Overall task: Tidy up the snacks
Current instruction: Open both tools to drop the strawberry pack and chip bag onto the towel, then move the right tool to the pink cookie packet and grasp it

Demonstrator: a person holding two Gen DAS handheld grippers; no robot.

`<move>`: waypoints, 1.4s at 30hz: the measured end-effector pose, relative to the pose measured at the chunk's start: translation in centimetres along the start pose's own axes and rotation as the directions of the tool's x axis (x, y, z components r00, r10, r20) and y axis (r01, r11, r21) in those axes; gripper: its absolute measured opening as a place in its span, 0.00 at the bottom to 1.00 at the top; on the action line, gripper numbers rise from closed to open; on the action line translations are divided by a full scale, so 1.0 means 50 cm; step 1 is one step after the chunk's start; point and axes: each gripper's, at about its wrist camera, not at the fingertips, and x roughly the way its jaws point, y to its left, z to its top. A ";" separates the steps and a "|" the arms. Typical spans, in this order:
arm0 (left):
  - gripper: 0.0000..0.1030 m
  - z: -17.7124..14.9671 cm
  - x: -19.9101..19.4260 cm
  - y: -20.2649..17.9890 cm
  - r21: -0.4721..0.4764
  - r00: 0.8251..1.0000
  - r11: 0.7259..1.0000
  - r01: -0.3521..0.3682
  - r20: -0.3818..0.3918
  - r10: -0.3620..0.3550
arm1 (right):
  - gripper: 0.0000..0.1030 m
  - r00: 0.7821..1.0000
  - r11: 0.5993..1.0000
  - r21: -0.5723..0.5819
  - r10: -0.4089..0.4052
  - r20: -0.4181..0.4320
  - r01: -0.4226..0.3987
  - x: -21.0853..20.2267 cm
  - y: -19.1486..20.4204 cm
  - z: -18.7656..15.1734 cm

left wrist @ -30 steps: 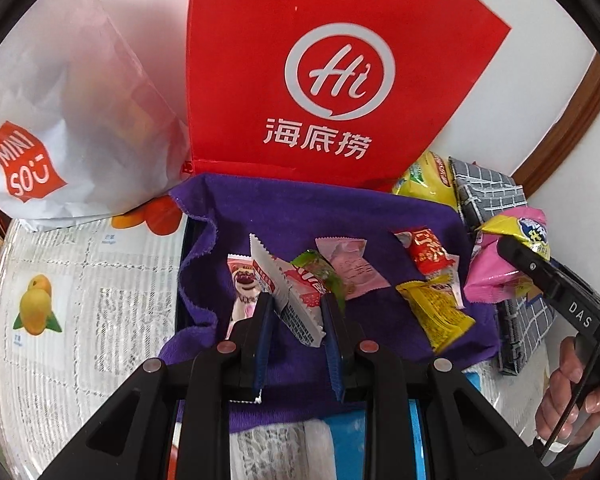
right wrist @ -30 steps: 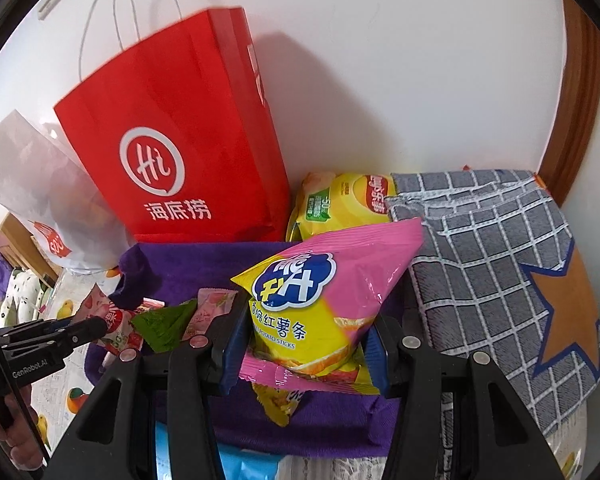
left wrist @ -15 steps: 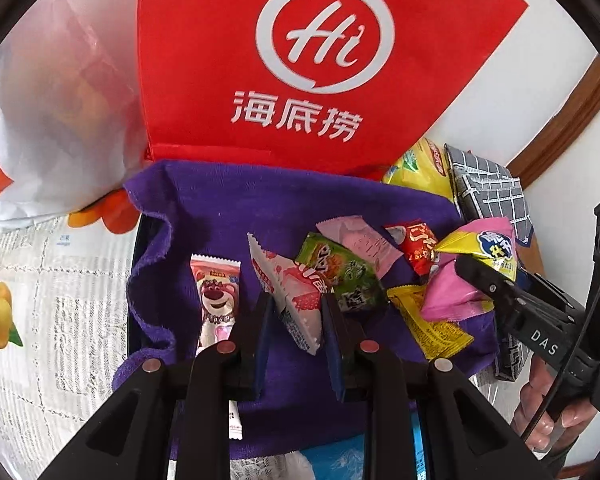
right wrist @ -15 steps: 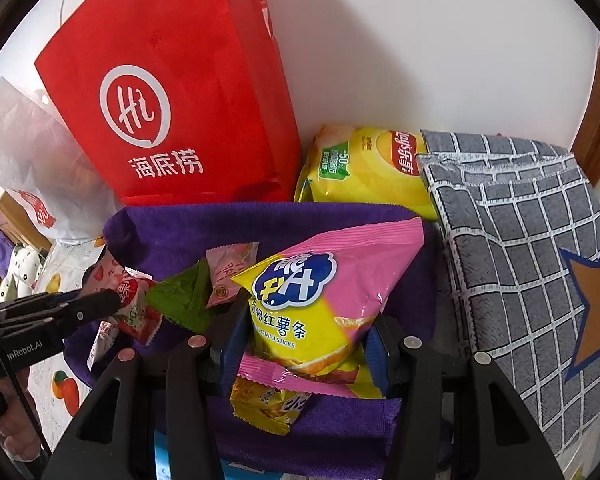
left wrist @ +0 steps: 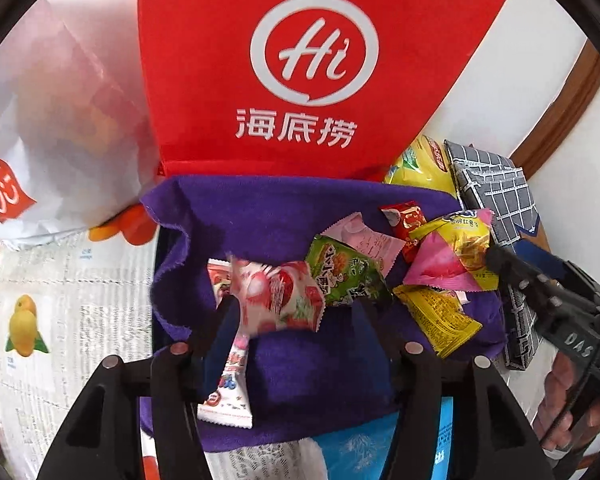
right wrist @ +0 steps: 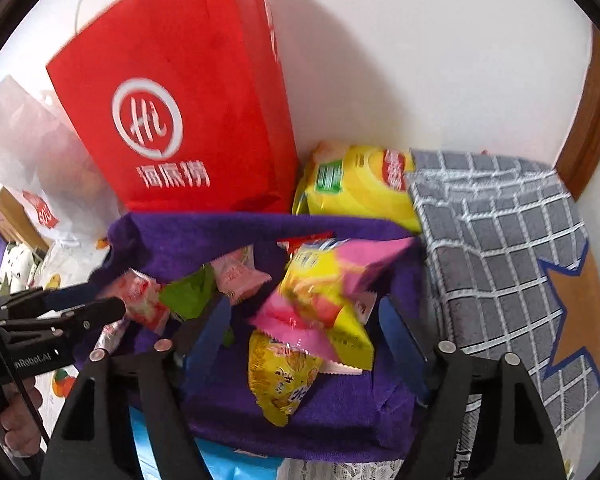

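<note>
My left gripper (left wrist: 296, 312) is open; the pink-and-red candy packet (left wrist: 278, 298) sits loose between its fingers, over the purple cloth (left wrist: 260, 220). My right gripper (right wrist: 300, 320) is open; the pink-and-yellow chip bag (right wrist: 324, 288) tumbles between its fingers above a yellow snack packet (right wrist: 280, 376). A green packet (left wrist: 344, 276), a pale pink packet (left wrist: 364, 240), a small red packet (left wrist: 406, 216) and a long bear-print packet (left wrist: 228, 384) lie on the cloth.
A red paper bag (left wrist: 300, 68) stands behind the cloth, a white Miniso bag (left wrist: 48, 128) to its left. A yellow chip bag (right wrist: 356, 184) and a grey checked pouch (right wrist: 500, 264) lie at the right. Newspaper (left wrist: 80, 300) covers the table.
Both grippers have opened. The candy packet has come free of the left fingers and the chip bag has dropped out of the right fingers, tilting down onto the cloth.
</note>
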 end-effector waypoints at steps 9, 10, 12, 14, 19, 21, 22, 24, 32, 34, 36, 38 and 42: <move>0.57 -0.018 -0.073 -0.020 0.031 0.999 0.999 -0.017 0.051 0.015 | 0.78 0.998 0.999 0.004 -0.052 0.033 0.052 -0.081 0.001 -0.017; 0.57 -0.023 -0.080 -0.022 0.035 0.998 0.999 -0.019 0.056 0.017 | 0.78 0.998 0.999 0.009 -0.054 0.039 0.054 -0.089 -0.002 -0.021; 0.57 -0.034 -0.100 -0.027 0.050 0.998 0.998 -0.024 0.065 0.021 | 0.78 0.997 0.998 0.024 -0.063 0.047 0.062 -0.109 -0.007 -0.033; 0.57 -0.050 -0.129 -0.033 0.061 0.996 0.998 -0.028 0.089 0.022 | 0.78 0.995 0.996 0.023 -0.084 0.052 0.083 -0.128 -0.009 -0.046; 0.57 -0.095 -0.190 -0.048 0.085 0.990 0.994 -0.062 0.129 0.050 | 0.78 0.992 0.996 0.013 -0.088 0.087 0.087 -0.181 -0.005 -0.090; 0.57 -0.114 -0.212 -0.048 0.078 0.990 0.995 -0.060 0.134 0.049 | 0.78 0.992 0.996 0.018 -0.086 0.097 0.085 -0.201 -0.003 -0.111; 0.57 -0.123 -0.221 -0.046 0.072 0.990 0.996 -0.054 0.134 0.044 | 0.78 0.991 0.996 0.018 -0.089 0.103 0.087 -0.210 -0.002 -0.122; 0.57 -0.143 -0.240 -0.041 0.056 0.990 0.998 -0.036 0.137 0.028 | 0.78 0.988 0.995 0.017 -0.099 0.116 0.098 -0.231 0.002 -0.146; 0.57 -0.212 -0.288 -0.028 0.033 0.990 0.999 -0.031 0.135 0.026 | 0.73 0.991 0.994 0.041 -0.106 0.076 0.103 -0.265 0.004 -0.228; 0.57 -0.228 -0.298 -0.022 0.028 0.990 0.999 -0.039 0.135 0.035 | 0.70 0.994 0.994 0.042 -0.099 0.054 0.097 -0.265 0.004 -0.247; 0.57 -0.243 -0.306 -0.017 0.024 0.991 0.999 -0.042 0.131 0.039 | 0.69 0.995 0.995 0.041 -0.089 0.034 0.088 -0.265 0.007 -0.268; 0.57 -0.257 -0.312 -0.012 0.025 0.991 0.999 -0.038 0.131 0.034 | 0.69 0.997 0.996 0.039 -0.076 0.016 0.075 -0.264 0.013 -0.288; 0.57 -0.288 -0.327 -0.004 0.026 0.991 0.999 -0.034 0.132 0.030 | 0.69 0.999 0.998 0.017 -0.053 -0.012 0.053 -0.264 0.037 -0.332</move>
